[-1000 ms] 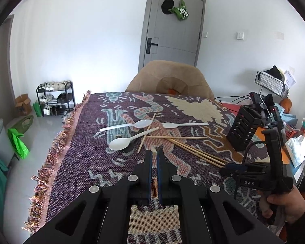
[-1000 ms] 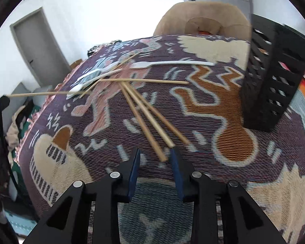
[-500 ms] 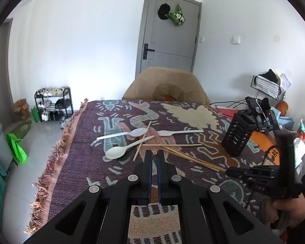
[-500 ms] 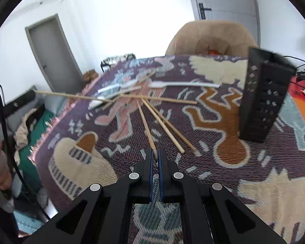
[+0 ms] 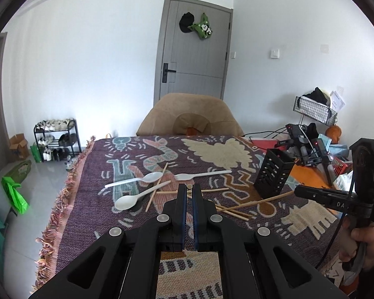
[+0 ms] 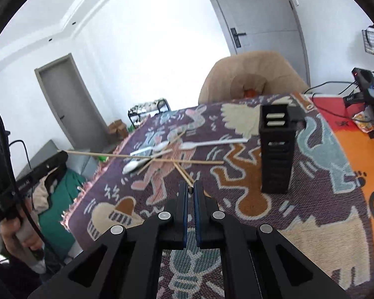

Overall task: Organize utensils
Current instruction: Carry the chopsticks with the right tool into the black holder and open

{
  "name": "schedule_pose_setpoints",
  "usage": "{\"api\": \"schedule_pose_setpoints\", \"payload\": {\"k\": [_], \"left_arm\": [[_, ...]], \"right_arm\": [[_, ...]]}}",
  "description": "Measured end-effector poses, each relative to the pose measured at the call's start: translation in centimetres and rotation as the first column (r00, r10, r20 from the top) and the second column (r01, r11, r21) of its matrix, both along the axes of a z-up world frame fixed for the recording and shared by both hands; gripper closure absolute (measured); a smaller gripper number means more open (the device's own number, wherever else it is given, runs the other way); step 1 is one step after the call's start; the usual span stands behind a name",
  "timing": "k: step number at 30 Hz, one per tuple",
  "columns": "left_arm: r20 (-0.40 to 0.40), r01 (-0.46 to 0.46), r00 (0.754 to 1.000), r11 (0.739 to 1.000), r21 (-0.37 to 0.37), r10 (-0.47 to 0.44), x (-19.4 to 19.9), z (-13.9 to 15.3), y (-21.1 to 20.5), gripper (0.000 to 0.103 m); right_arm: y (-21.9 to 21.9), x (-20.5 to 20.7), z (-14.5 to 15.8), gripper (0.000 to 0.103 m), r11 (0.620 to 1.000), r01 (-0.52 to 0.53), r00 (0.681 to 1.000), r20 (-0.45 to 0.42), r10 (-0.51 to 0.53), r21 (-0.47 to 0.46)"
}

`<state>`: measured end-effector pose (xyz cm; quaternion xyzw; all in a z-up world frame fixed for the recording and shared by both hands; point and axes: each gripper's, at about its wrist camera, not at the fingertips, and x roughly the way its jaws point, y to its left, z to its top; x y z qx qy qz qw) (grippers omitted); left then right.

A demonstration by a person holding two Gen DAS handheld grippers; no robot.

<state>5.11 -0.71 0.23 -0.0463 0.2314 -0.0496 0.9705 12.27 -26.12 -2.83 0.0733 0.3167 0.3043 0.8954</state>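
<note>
My left gripper [image 5: 189, 186] is shut on a wooden chopstick whose end [image 5: 189, 186] shows between the pads; the right wrist view shows that chopstick [image 6: 107, 155] sticking out level from the left gripper [image 6: 62, 153]. My right gripper [image 6: 190, 186] is shut on another chopstick [image 6: 183, 174], lifted off the cloth; the left wrist view shows it [image 5: 259, 201] slanting down from the right gripper [image 5: 296, 191]. Two white spoons [image 5: 137, 179] [image 5: 127, 201], a white fork [image 5: 202, 174] and loose chopsticks [image 5: 194, 191] lie mid-table. A black slotted holder [image 5: 274, 174] [image 6: 276, 154] stands upright on the right.
A patterned cloth [image 5: 92, 214] with a fringed left edge covers the table. A beige chair [image 5: 189, 114] stands behind it. Cables, black devices [image 5: 301, 144] and a wire basket [image 5: 311, 109] crowd the right side. A shoe rack [image 5: 54, 139] stands on the floor at left.
The right gripper closed on a chopstick lying on the cloth and rose with it. The left gripper, still shut on its chopstick, also rose a little.
</note>
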Motion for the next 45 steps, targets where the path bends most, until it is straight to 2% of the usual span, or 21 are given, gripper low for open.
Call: {"api": "schedule_pose_setpoints", "payload": {"k": [7, 11, 16, 22, 26, 29, 35, 38, 39, 41, 43, 45], "left_arm": [[0.035, 0.053, 0.998, 0.999, -0.007, -0.053, 0.9, 1.9, -1.4, 0.099], [0.063, 0.096, 0.994, 0.995, -0.009, -0.095, 1.5, 3.5, -2.8, 0.1], [0.089, 0.156, 0.984, 0.988, -0.005, -0.155, 2.3, 5.6, -4.4, 0.099], [0.08, 0.231, 0.97, 0.973, -0.006, -0.229, 3.9, 7.4, -6.4, 0.1], [0.067, 0.277, 0.959, 0.961, -0.019, -0.275, 4.9, 8.1, -7.5, 0.099], [0.048, 0.312, 0.949, 0.95, -0.023, -0.311, 5.7, 8.4, -8.5, 0.099], [-0.01, 0.359, 0.933, 0.933, -0.038, -0.36, 7.9, 8.2, -10.2, 0.1], [-0.04, 0.377, 0.925, 0.925, -0.045, -0.378, 9.1, 7.9, -10.9, 0.1], [-0.05, 0.381, 0.922, 0.923, -0.048, -0.384, 9.5, 7.9, -11.1, 0.1], [-0.071, 0.395, 0.915, 0.917, -0.052, -0.398, 10.2, 7.9, -11.6, 0.1], [-0.085, 0.404, 0.91, 0.914, -0.044, -0.406, 10.7, 8.0, -12.2, 0.1], [-0.099, 0.417, 0.903, 0.908, -0.028, -0.418, 11.0, 8.2, -12.9, 0.1]], "right_arm": [[-1.5, -0.9, 4.2, 0.097, 0.999, 0.035, 0.995, 0.096, -0.036, 0.006], [-2.8, -1.3, 7.8, 0.097, 0.997, 0.072, 0.983, 0.172, -0.071, -0.001], [-4.3, -1.6, 12.2, 0.097, 0.991, 0.133, 0.955, 0.27, -0.124, -0.018], [-5.2, -1.1, 15.8, 0.097, 0.976, 0.21, 0.919, 0.353, -0.176, -0.058], [-5.5, -0.5, 16.7, 0.097, 0.963, 0.25, 0.902, 0.385, -0.194, -0.099], [-5.1, 0.2, 16.5, 0.097, 0.954, 0.267, 0.901, 0.385, -0.197, -0.135], [-5.1, 2.6, 14.8, 0.097, 0.947, 0.267, 0.92, 0.341, -0.195, -0.178], [-5.4, 3.6, 13.6, 0.097, 0.954, 0.252, 0.934, 0.299, -0.196, -0.16], [-5.7, 4.0, 13.4, 0.096, 0.959, 0.248, 0.937, 0.286, -0.201, -0.141], [-6.2, 4.6, 12.9, 0.082, 0.96, 0.251, 0.94, 0.267, -0.211, -0.126], [-6.7, 4.6, 12.4, 0.055, 0.956, 0.271, 0.936, 0.262, -0.235, -0.112], [-7.4, 4.2, 11.9, 0.052, 0.958, 0.272, 0.935, 0.258, -0.241, -0.088]]}}
